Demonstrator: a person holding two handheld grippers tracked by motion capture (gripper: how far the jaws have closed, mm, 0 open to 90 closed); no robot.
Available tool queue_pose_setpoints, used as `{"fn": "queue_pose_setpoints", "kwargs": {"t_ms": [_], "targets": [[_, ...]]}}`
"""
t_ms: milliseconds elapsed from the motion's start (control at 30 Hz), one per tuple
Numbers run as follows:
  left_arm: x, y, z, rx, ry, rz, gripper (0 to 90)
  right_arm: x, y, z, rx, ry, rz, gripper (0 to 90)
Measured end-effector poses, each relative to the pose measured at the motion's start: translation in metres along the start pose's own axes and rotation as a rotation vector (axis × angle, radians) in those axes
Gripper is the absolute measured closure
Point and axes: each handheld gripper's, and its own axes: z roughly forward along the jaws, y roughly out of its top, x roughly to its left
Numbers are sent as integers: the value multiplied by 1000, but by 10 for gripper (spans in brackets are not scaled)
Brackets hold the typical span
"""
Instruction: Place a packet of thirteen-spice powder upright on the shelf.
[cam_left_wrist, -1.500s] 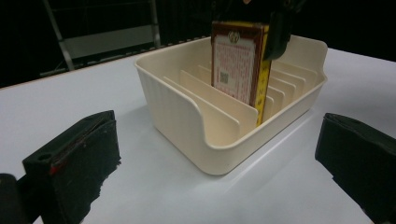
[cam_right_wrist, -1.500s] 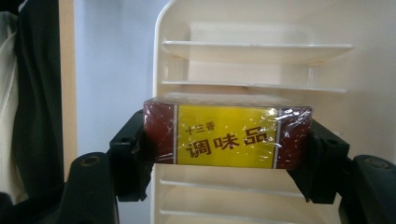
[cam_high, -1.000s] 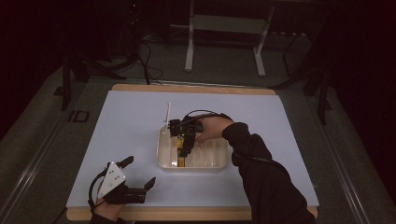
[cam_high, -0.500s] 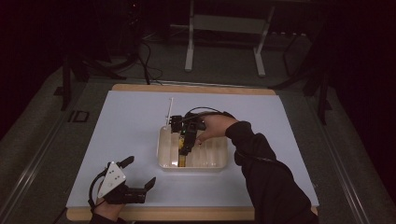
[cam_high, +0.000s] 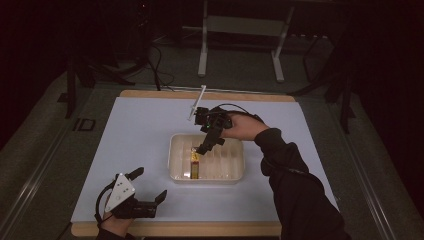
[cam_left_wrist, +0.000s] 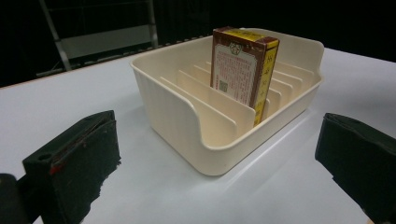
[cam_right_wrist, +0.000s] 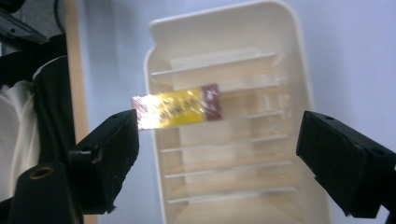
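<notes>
Item: cream plastic slotted tray (cam_high: 235, 172), rounded corners, upright dividers, set near centre of white-topped counter (cam_high: 150, 130) with wooden edge.

Contents: maroon-and-yellow printed cardboard box (cam_high: 194, 165), standing on edge in a slot at the tray's 9 o'clock end in the high view. Left gripper view gives its printed maroon face (cam_left_wrist: 237, 70) and yellow top edge, rising above the tray wall (cam_left_wrist: 187, 126); right gripper view gives the glossy yellow top (cam_right_wrist: 177, 108) from above, blurred, lettering unreadable.

Right gripper (cam_high: 206, 145): held above the tray's 12 o'clock rim, fingers (cam_right_wrist: 112, 149) wide apart after just having been opening, nothing between them, box below and clear of both pads.

Left gripper (cam_high: 147, 187): on the counter at 7 o'clock from the tray, well apart from it, fingers (cam_left_wrist: 79, 158) spread, nothing clamped, tray framed between them farther off.

Open room: bare counter on all sides of the tray; slots toward 3 o'clock free.

Also: thin white rod (cam_high: 196, 102) near the counter's 12 o'clock edge, high view.

Hidden or cut off: box base behind dividers; left hand (cam_high: 116, 225) cut by the bottom border; surroundings dark.
</notes>
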Motion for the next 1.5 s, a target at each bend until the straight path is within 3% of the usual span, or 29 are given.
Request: {"fn": "queue_pose_setpoints", "kwargs": {"t_ms": [133,400,500,700,900,1167,1233,1300,1500], "targets": [[0,0,0,2,1,0,0,-3,-12,-6,-4,-34,18,131],[0,0,0,1,0,-1,0,-13,-37,-11,-39,-55,96,131],[0,0,0,-1,0,-1,0,-19,-53,-15,-60,-104,141,132],[0,0,0,2,-1,0,0,-25,-78,-17,-101,-133,202,134],[0,0,0,0,0,-2,0,-22,-98,-18,-156,-216,234,134],[0,0,0,4,1,-1,0,-19,-128,-19,-252,-314,337,134],[0,0,0,4,1,-1,0,-16,-140,-17,-294,-373,376,138],[0,0,0,4,1,-1,0,-15,-146,-15,-325,-374,401,137],[0,0,-1,3,4,-1,0,-11,-171,-7,-387,-444,467,136]]}}
